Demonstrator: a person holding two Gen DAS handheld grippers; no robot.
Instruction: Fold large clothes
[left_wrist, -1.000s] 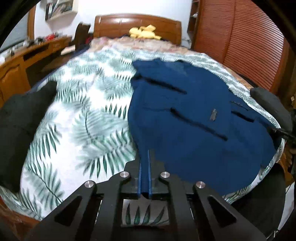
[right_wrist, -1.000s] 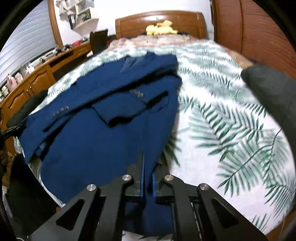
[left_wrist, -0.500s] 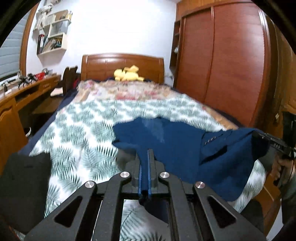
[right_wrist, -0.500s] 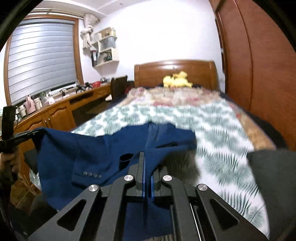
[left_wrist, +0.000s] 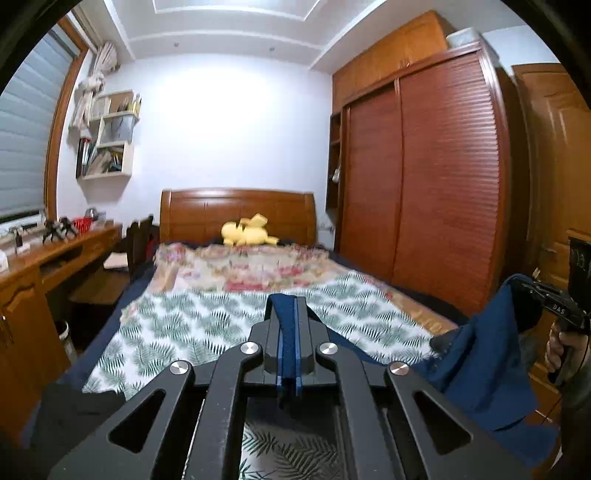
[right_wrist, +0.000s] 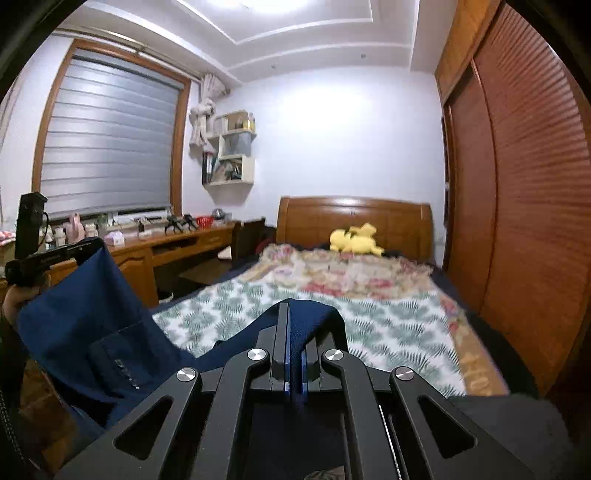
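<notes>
A navy blue suit jacket (left_wrist: 484, 365) hangs in the air between my two grippers, lifted off the bed. My left gripper (left_wrist: 289, 306) is shut on one edge of it; the fabric drapes over the fingertips. My right gripper (right_wrist: 293, 314) is shut on the opposite edge. In the right wrist view the jacket (right_wrist: 85, 332) sags at the left, with a sleeve cuff and its buttons (right_wrist: 125, 373) showing, and the left gripper (right_wrist: 70, 251) holds its corner. In the left wrist view the right gripper (left_wrist: 539, 295) holds the far corner.
The bed (left_wrist: 207, 321) with a leaf-print cover lies ahead, a floral quilt (left_wrist: 255, 266) and yellow plush toy (left_wrist: 247, 232) at the headboard. A wooden desk (left_wrist: 44, 266) with a chair stands left, a slatted wardrobe (left_wrist: 424, 184) right. Dark cloth (right_wrist: 509, 424) lies at the bed's near corner.
Both grippers have risen and tilted up, lifting the jacket from flat on the bed into the air. The views now face the headboard and ceiling instead of looking down on the bed.
</notes>
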